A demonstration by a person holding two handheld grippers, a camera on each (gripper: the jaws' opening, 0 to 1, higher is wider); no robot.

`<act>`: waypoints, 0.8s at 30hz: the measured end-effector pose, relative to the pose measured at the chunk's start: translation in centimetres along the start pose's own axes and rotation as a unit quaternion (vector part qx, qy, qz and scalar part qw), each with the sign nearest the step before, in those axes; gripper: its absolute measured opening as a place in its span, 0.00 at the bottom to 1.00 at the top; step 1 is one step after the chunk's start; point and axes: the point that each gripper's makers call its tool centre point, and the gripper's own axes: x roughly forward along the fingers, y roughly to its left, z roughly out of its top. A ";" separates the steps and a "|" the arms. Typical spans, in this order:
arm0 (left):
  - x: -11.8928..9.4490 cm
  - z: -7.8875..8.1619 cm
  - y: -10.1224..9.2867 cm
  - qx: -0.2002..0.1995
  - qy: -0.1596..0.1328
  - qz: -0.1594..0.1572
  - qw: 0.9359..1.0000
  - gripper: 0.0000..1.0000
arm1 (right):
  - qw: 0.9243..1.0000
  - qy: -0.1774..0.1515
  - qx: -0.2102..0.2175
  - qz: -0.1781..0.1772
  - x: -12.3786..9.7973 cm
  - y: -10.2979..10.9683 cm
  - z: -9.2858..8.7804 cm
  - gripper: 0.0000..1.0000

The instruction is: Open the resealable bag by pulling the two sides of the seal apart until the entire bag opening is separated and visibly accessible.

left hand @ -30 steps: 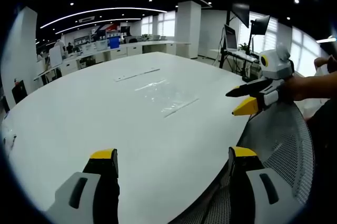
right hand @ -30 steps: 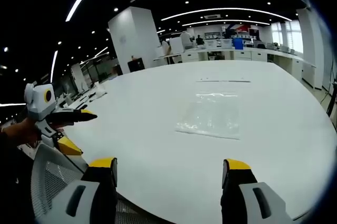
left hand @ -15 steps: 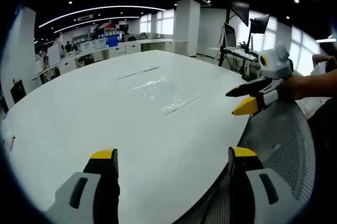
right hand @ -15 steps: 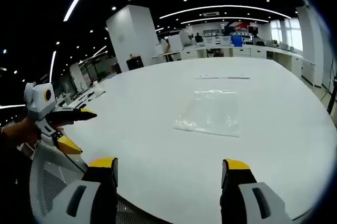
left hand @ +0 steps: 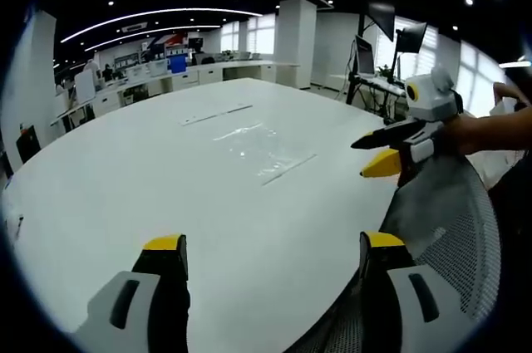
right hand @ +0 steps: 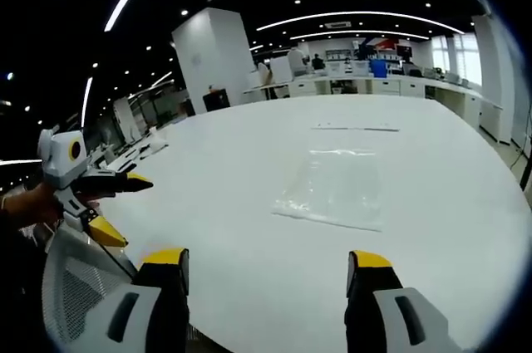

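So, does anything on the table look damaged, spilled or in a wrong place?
Nothing stands out. The clear bag lies flat on the white table, apart from both tongs, with no spill near it. A thin strip lies beyond it.

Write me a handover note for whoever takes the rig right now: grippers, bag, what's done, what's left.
Left gripper: open, empty, held over the near edge of the white table.
Right gripper: open, empty, also at the near edge.
Resealable bag: clear, lying flat on the table ahead of both grippers, untouched.
Done: nothing yet.
Left: reach the bag, grip each side of the seal, pull apart until the whole opening is separated.
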 end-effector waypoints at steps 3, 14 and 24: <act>0.0 0.2 0.1 0.001 0.000 0.000 1.000 0.83 | 1.000 0.001 -0.006 0.004 0.5 -0.2 0.3 0.75; 0.1 0.9 0.1 -0.006 -0.011 -0.002 1.000 0.83 | 0.999 0.009 -0.039 0.016 2.1 -1.5 1.7 0.75; 0.4 0.9 0.4 -0.002 -0.008 -0.005 1.000 0.83 | 0.998 0.017 -0.064 0.018 3.8 -2.6 2.9 0.75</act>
